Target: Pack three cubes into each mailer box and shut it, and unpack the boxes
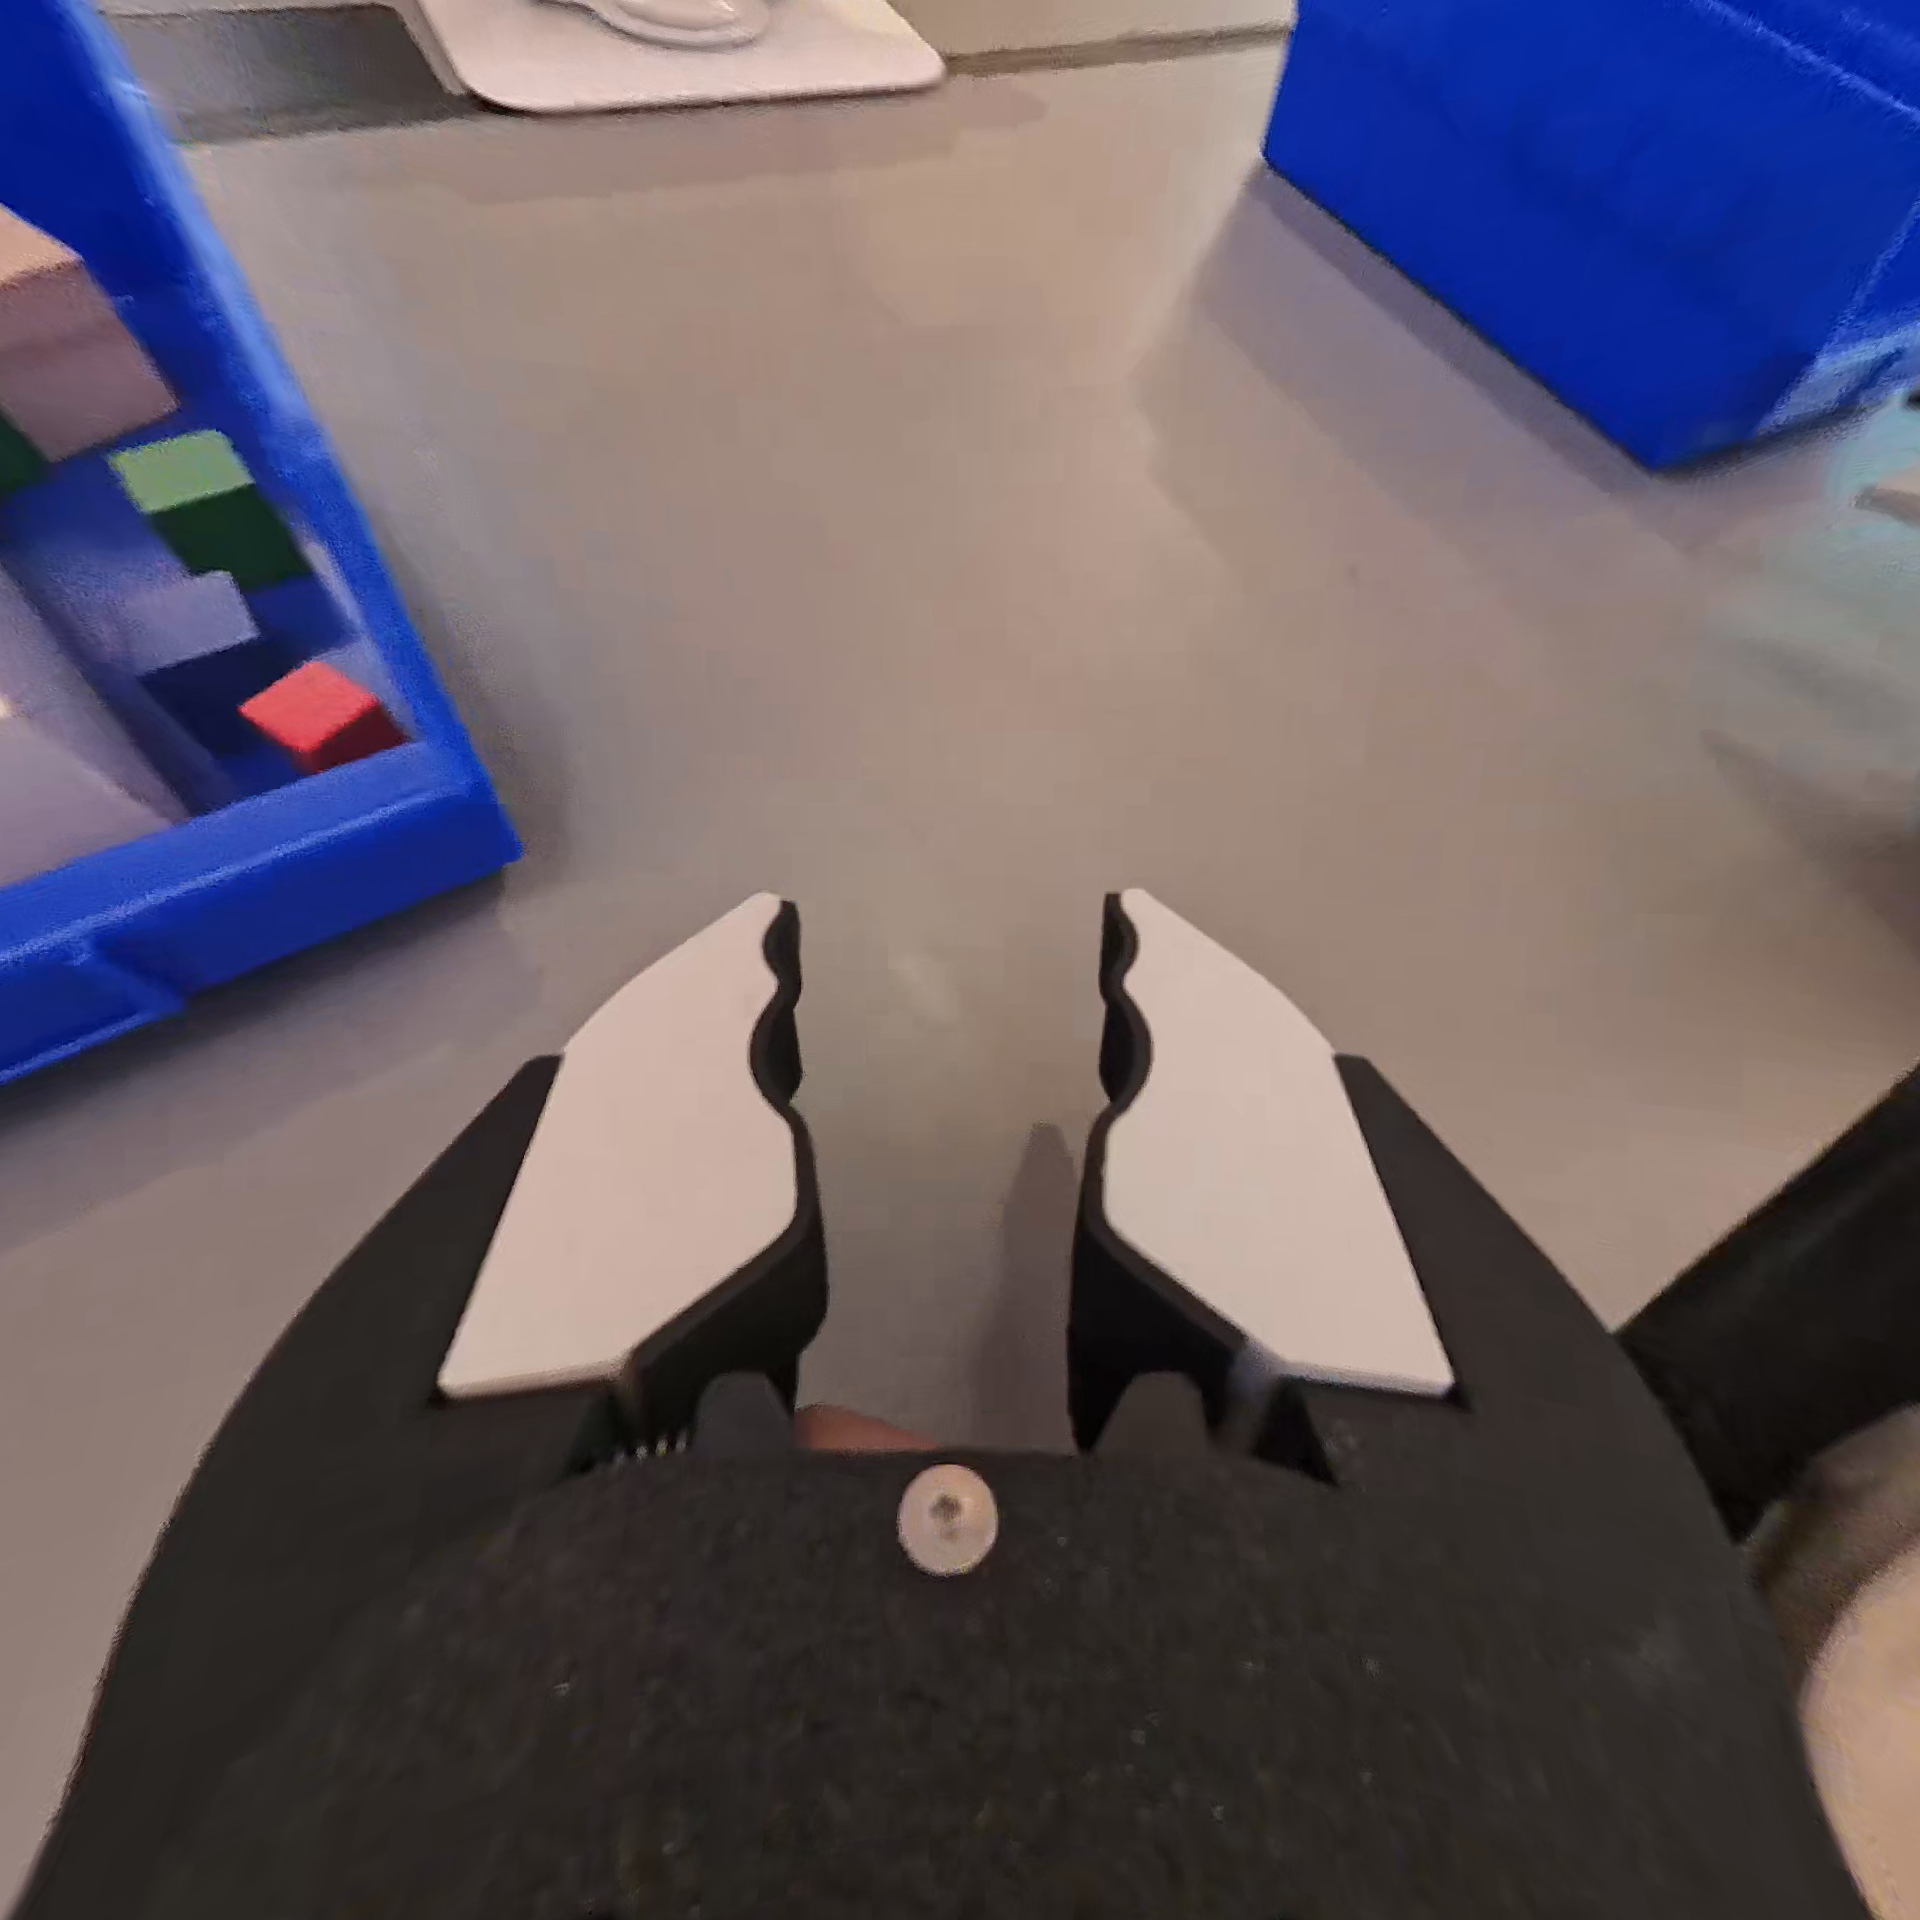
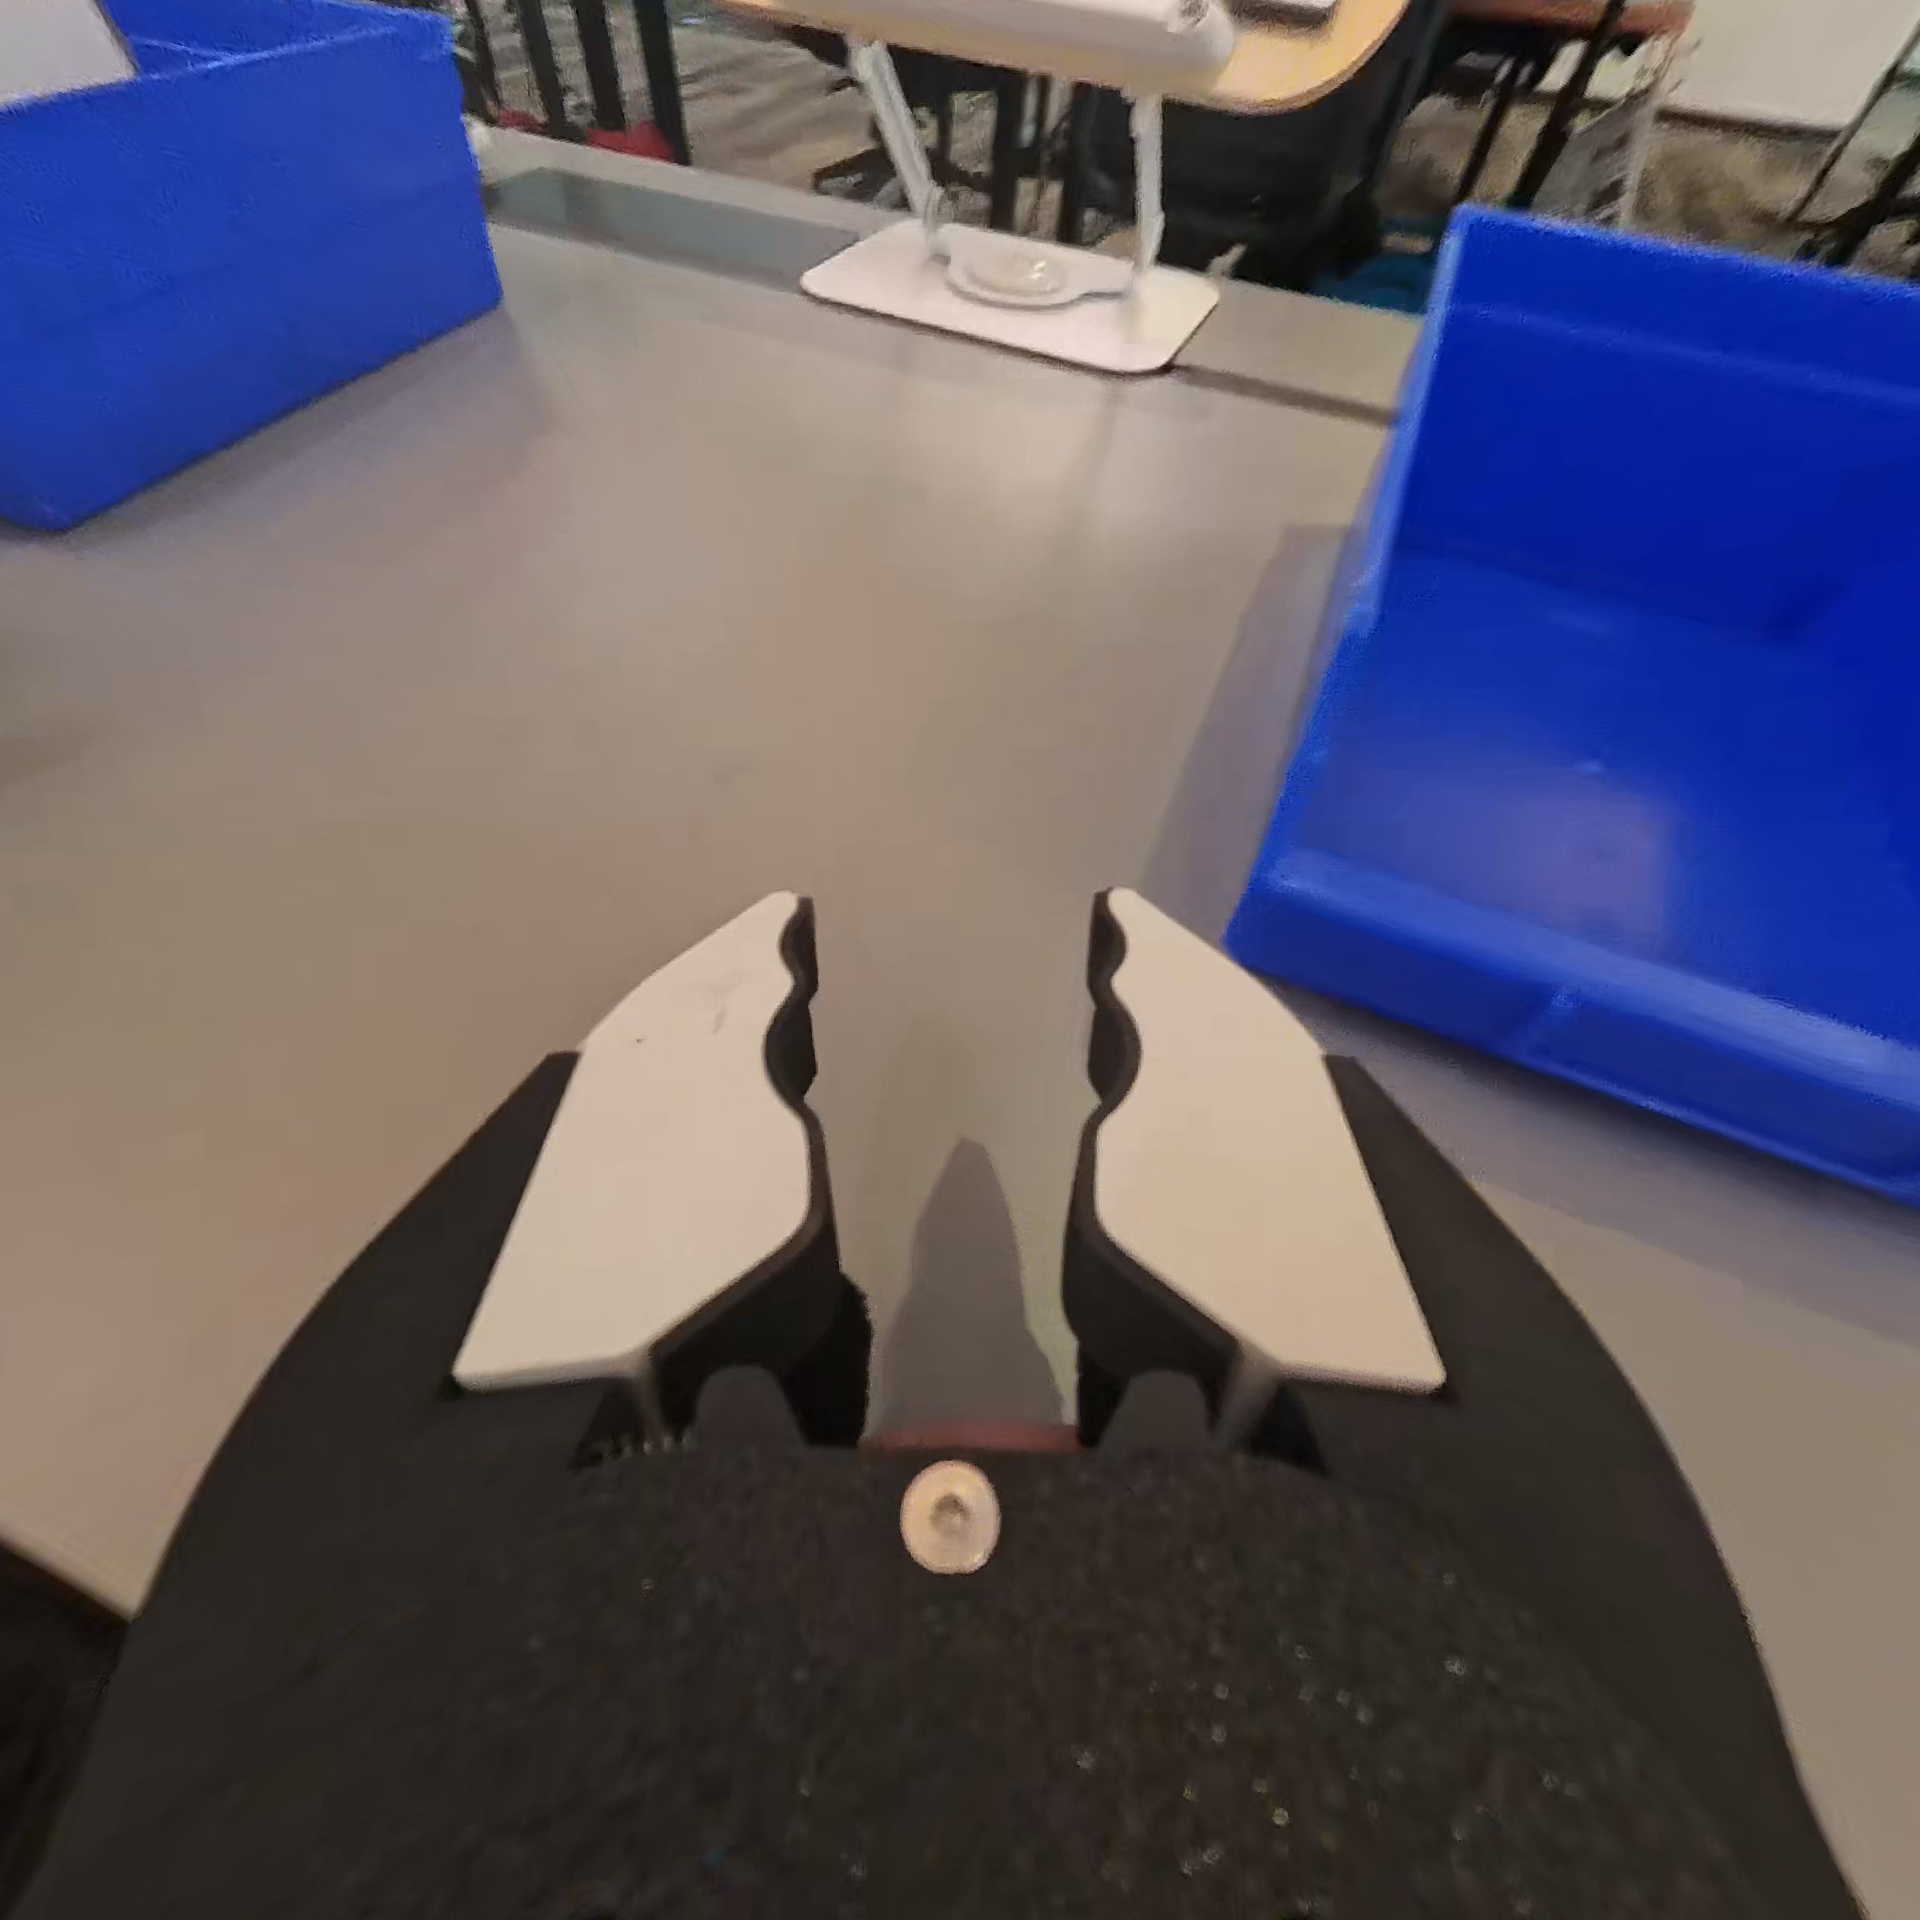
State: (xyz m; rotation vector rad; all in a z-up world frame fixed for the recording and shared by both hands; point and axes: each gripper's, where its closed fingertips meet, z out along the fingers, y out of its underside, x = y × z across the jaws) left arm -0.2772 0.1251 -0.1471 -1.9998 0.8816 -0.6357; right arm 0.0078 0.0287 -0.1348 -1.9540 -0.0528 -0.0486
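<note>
Fingers of both grippers are held partly apart with nothing between them: the left gripper [image 1: 951, 914] and the right gripper [image 2: 951, 914] each hang over the bare grey table [image 1: 883, 520], and only tabletop is seen through each gap.

Across the table, a large blue bin [image 1: 1621, 218] is seen at the far right of the left wrist view, its outer wall alone being shown. In the right wrist view a blue bin [image 2: 239, 249] stands at the far left, and nothing of its inside can be made out.

A second blue bin [image 2: 1621, 727] is shown only by the right wrist view, just right of the right gripper; its inside is seen as plain blue.

Only the left wrist view shows the blue bin [image 1: 312, 831] at the left edge, where the cubes are kept. Inside it, a tan block [image 1: 62, 343] lies toward the back, then a green cube [image 1: 208, 499], a pale grey cube [image 1: 187, 618] and a red cube [image 1: 317, 717] nearest the front wall. No mailer box can be clearly told in either view.

A white stand base [image 2: 1018, 312] rests at the far edge of the table.
</note>
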